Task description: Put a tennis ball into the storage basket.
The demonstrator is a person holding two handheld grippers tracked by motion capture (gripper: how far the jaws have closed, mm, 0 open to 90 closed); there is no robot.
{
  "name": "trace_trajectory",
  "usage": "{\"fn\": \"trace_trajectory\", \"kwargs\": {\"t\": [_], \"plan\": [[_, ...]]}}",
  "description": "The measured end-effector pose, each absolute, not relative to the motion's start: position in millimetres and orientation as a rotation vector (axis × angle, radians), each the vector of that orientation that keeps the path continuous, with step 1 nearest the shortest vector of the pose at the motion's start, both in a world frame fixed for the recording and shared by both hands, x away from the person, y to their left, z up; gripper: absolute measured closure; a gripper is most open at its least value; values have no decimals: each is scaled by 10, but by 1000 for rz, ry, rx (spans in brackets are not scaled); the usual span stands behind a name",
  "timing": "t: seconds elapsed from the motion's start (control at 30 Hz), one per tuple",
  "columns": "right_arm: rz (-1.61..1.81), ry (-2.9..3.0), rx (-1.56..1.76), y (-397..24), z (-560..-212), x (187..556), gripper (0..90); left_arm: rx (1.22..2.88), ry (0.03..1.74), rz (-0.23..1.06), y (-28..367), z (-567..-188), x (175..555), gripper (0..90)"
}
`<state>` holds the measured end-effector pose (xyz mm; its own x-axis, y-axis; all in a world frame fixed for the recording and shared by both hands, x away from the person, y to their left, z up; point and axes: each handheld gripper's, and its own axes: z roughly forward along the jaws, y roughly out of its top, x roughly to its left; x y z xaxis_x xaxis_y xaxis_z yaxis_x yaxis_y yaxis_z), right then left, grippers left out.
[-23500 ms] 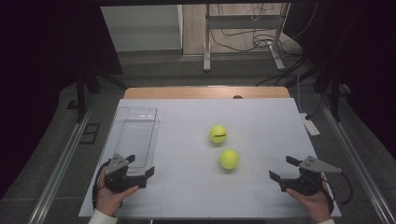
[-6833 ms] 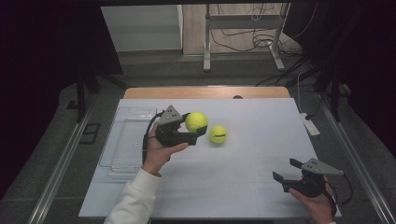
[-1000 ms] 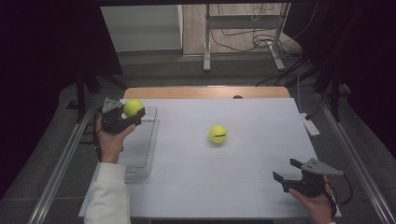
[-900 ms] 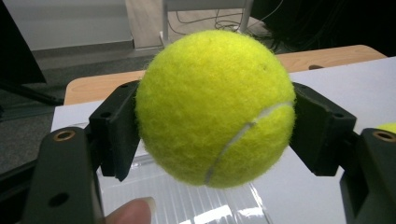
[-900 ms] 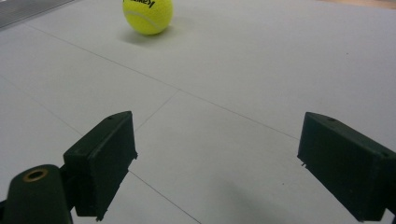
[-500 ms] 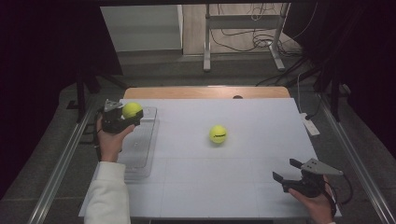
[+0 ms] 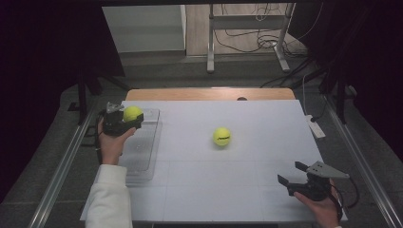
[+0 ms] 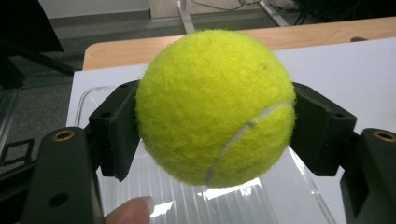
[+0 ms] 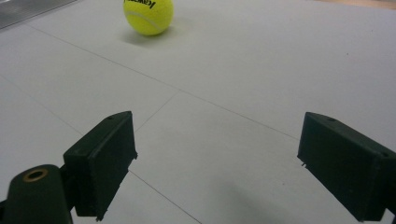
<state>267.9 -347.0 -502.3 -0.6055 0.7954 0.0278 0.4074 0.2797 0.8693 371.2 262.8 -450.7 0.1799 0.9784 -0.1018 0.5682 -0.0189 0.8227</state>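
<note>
Tennis ball (image 8: 214, 108) sits clamped between left gripper (image 7: 124, 121) jaws.

Bright table, dark surround, soft focus

The held tennis ball (image 8: 215, 107) is fuzzy yellow felt with a smooth pale seam. The left hand-held gripper (image 8: 215, 135) has matt black plastic jaws with brass-coloured inserts. The tray (image 8: 196, 200) below looks like clear, ribbed, glossy plastic. The worktop (image 7: 247, 180) is matt white with thin lines and a wooden far edge. The sleeve (image 7: 110, 199) is white cloth.
</note>
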Motion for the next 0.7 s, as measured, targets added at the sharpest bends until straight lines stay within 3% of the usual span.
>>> {"fn": "trace_trajectory", "kwargs": {"t": [0.7], "plan": [[1269, 2139, 1084, -3476, -5022, 2677, 114, 1750, 1559, 651, 2661, -4676, 3813, 262]]}}
